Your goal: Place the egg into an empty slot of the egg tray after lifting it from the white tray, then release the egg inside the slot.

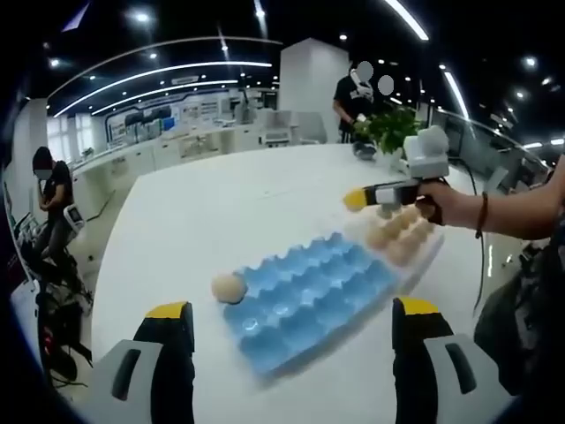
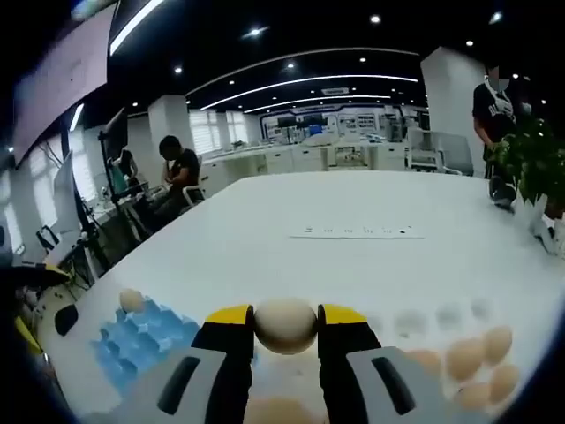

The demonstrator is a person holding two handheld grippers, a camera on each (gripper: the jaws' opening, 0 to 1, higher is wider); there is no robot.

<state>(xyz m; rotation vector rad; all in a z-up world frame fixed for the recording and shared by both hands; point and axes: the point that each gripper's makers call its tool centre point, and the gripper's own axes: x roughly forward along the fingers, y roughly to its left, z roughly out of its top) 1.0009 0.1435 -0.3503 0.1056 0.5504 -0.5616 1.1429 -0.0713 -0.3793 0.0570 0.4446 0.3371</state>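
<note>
A blue egg tray (image 1: pixel 309 296) lies on the white table, with one egg (image 1: pixel 229 287) sitting at its left corner slot. Beyond it is the white tray (image 1: pixel 408 237) holding several eggs. My left gripper (image 1: pixel 291 340) stands open in front of the blue tray, nothing between its jaws. My right gripper (image 2: pixel 285 329) is shut on an egg (image 2: pixel 284 325), held above the table. In the left gripper view that gripper (image 1: pixel 371 198) hovers over the white tray, in a person's hand. The right gripper view shows the blue egg tray (image 2: pixel 141 340) at lower left and the white tray's eggs (image 2: pixel 468 358) at lower right.
A potted plant (image 1: pixel 388 131) stands at the table's far side, also seen as the plant (image 2: pixel 530 168) at the right. A sheet of paper (image 2: pixel 357 232) lies mid-table. People stand or sit around the room beyond the table (image 1: pixel 221 212).
</note>
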